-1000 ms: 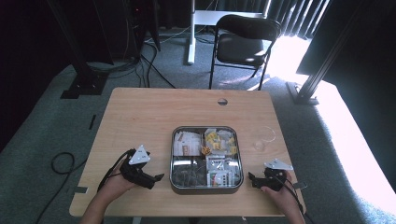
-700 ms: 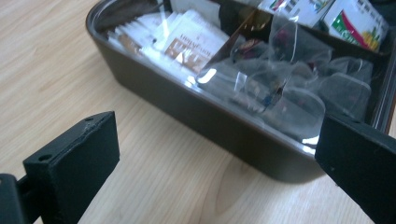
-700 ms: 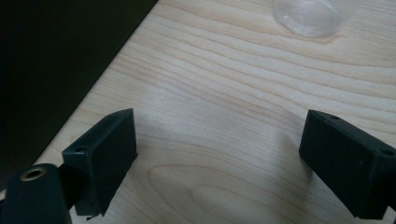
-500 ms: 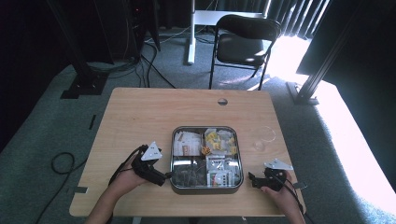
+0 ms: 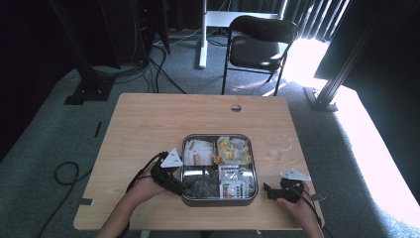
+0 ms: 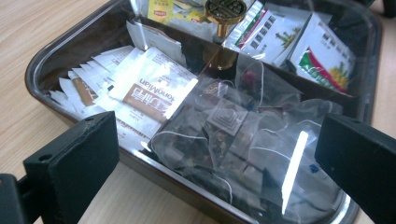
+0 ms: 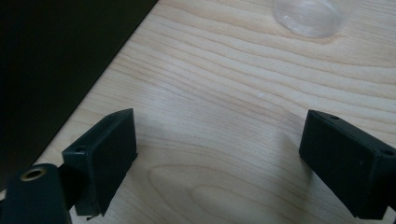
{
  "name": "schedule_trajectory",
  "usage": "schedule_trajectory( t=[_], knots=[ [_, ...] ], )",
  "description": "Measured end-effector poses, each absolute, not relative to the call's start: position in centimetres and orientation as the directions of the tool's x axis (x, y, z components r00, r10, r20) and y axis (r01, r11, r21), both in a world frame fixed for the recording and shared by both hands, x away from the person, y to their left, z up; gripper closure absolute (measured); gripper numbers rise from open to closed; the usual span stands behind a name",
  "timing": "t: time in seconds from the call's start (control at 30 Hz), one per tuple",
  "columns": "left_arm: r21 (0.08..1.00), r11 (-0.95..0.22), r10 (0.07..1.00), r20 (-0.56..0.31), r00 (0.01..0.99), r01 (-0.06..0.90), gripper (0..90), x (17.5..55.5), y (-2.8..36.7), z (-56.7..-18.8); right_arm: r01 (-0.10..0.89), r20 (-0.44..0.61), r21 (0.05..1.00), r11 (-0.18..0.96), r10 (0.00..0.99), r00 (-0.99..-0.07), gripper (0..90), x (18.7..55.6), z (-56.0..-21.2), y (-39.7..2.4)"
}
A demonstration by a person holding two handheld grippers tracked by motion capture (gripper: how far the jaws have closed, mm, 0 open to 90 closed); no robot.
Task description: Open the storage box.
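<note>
Left claw [image 5: 184, 185]: jaws spread wide, nothing held, poised over the tray's near-left corner at about 8 o'clock of the counter [image 5: 148, 124].
Tray [image 5: 184, 148]: dark divided tin at counter centre; clear tea bags [image 6: 224, 135] in the near-left compartment, white sachets [image 6: 149, 88] behind them, more packets beyond the brass knob [image 6: 225, 9].
Risk: the slippery clear bags overlap, so a closing claw may well pinch several, or scrape the rim.
Cup [image 5: 280, 146]: clear plastic, at 3 o'clock of the tray; light, easily tipped.
Right claw [image 5: 268, 192]: wide open, empty, low over bare wood at 5 o'clock.
</note>
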State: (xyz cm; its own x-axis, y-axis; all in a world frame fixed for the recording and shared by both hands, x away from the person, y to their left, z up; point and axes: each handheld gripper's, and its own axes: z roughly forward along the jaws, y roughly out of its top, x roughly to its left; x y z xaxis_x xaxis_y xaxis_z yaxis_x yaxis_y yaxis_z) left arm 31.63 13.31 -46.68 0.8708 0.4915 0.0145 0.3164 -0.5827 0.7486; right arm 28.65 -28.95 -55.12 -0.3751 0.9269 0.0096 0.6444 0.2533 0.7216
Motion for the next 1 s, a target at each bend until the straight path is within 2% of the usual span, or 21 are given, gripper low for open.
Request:
schedule_trajectory(
  t=[1.0],
  knots=[
    [0.762,-0.581,0.451,0.008,0.892,0.287,1.4,33.5,9.1,-46.6,0.644,0.009,0.722,0.254,0.927,-0.375,10.5,28.7,-55.1,-29.0]
  ],
)
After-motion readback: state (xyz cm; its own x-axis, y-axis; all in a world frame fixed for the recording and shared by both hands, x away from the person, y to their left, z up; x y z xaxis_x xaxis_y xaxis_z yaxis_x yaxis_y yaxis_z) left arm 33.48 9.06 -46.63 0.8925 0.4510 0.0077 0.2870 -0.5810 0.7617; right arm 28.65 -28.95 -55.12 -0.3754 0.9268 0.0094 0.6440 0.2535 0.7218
